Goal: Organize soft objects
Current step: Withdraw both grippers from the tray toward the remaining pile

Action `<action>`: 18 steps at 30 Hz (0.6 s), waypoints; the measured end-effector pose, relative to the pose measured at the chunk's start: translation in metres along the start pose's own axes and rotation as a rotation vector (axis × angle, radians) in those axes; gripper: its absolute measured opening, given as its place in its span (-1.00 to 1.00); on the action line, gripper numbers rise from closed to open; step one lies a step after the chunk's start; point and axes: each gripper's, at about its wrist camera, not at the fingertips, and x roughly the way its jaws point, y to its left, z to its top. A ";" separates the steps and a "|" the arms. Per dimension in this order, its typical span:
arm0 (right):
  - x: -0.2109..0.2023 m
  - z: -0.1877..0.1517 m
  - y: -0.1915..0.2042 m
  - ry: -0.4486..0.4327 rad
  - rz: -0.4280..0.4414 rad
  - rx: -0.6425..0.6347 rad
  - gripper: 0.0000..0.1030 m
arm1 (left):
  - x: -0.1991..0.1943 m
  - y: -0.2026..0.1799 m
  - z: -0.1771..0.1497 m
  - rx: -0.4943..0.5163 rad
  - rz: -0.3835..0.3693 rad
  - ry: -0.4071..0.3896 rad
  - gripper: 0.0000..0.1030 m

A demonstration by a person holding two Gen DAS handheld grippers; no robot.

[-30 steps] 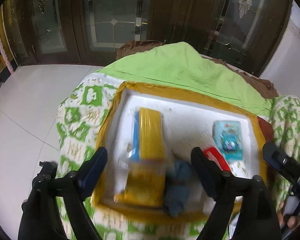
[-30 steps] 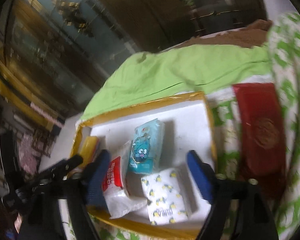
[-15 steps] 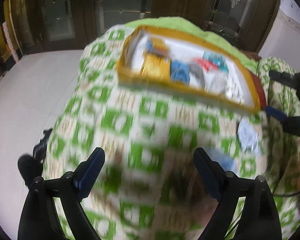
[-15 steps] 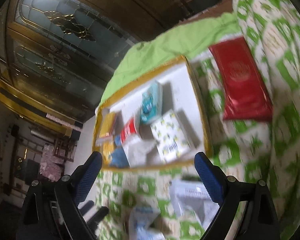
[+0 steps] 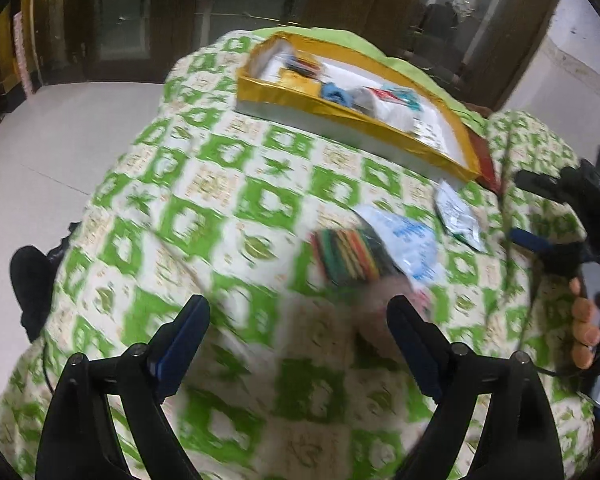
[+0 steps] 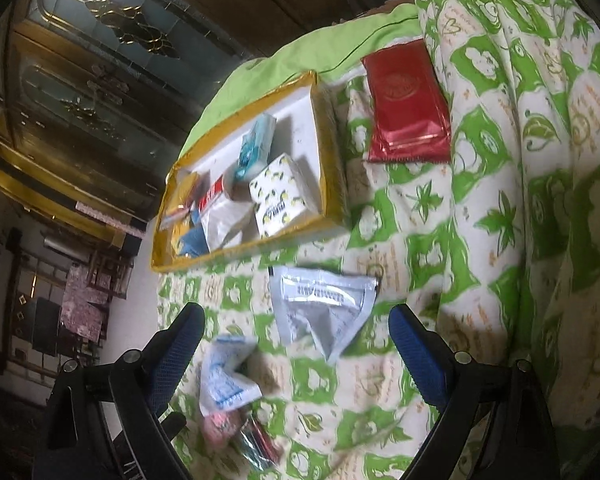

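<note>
Green-and-white patterned quilt (image 6: 480, 216) spreads under both grippers, dark glazed wooden doors (image 6: 99, 60) beyond. Left gripper (image 5: 297, 344) and right gripper (image 6: 295, 344) gape empty; the silver pouch (image 6: 320, 308) ahead of the right fingers bears unreadable print.

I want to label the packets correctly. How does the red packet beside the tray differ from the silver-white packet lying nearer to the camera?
The red packet is a full, flat rectangle with a round emblem; the silver-white packet is crumpled and folded to a point, with a printed strip. The red packet lies beside the yellow-rimmed tray's far end; the silver-white packet lies in front of the tray. Both rest on the green patterned cloth, outside the tray.
</note>
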 end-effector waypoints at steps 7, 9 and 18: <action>-0.004 -0.012 0.000 0.006 -0.012 -0.041 0.85 | 0.003 -0.036 -0.016 0.077 -0.075 0.038 0.63; -0.003 -0.012 0.000 0.012 -0.020 -0.047 0.84 | 0.008 -0.043 -0.020 0.094 -0.085 0.060 0.50; 0.003 -0.013 0.004 0.024 -0.063 -0.078 0.82 | 0.022 -0.066 -0.029 0.115 -0.084 0.113 0.44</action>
